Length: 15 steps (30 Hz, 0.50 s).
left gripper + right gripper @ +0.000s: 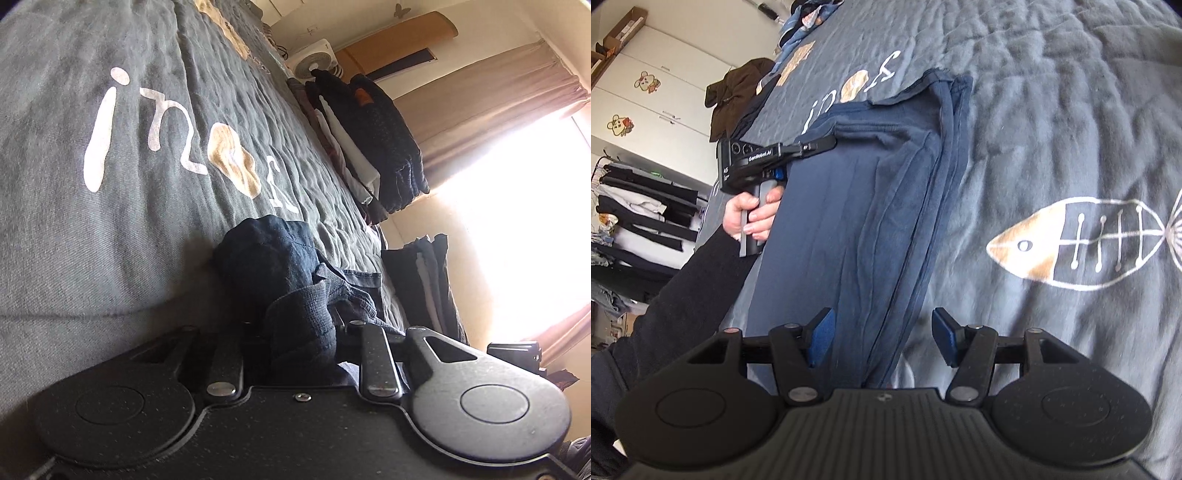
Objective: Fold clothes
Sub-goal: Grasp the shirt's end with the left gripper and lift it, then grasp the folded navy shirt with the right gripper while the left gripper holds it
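- Navy garment (857,206) lies half-folded lengthwise on the grey bedspread (1052,147).
- Left gripper (301,332): jaws clamped on bunched cloth at the far end.
- Right gripper (881,338): jaws open, straddling the near edge; pinch every layer together.

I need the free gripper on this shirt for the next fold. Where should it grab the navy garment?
Grip the near stacked edge of the navy garment, right below the open right gripper. The layers bunch there into a pinchable ridge, so come down from above. The left gripper pinches the far end.

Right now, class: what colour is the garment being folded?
Navy blue garment, clearest in the right wrist view.
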Tool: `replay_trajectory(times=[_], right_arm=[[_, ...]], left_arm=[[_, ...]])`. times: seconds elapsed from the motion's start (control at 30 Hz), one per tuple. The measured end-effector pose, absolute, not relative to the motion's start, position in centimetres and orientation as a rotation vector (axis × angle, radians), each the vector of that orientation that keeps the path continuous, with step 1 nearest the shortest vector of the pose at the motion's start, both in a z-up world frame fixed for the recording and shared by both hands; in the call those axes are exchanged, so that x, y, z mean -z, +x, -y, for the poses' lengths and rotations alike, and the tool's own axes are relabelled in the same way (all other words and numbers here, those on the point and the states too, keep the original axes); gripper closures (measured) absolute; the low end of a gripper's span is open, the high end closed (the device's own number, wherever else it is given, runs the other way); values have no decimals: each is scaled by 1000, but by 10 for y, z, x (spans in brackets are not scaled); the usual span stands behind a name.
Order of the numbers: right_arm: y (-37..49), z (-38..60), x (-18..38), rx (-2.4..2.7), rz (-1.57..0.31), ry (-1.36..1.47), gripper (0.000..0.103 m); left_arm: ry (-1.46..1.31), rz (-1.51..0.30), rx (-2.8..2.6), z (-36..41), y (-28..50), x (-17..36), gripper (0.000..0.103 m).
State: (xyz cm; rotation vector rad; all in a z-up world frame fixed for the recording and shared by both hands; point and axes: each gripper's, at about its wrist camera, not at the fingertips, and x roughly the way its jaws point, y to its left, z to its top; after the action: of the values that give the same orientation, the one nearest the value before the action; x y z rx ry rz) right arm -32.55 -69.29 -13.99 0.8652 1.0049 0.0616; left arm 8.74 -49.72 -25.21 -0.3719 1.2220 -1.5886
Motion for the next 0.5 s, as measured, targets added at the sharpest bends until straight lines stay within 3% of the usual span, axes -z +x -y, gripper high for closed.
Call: replay_trajectory(times=[0.27, 0.33, 0.5], right_arm=[[-350, 686, 157, -11, -1088, 900, 40], [-349, 685, 163, -23, -1090, 919, 35], [-334, 672, 171, -116, -1071, 941, 0]], left_arm=[[-386, -1215, 1599, 495, 88, 252, 79], [-388, -1214, 1600, 495, 88, 252, 79], [-393, -1212, 1603, 495, 89, 253, 79]])
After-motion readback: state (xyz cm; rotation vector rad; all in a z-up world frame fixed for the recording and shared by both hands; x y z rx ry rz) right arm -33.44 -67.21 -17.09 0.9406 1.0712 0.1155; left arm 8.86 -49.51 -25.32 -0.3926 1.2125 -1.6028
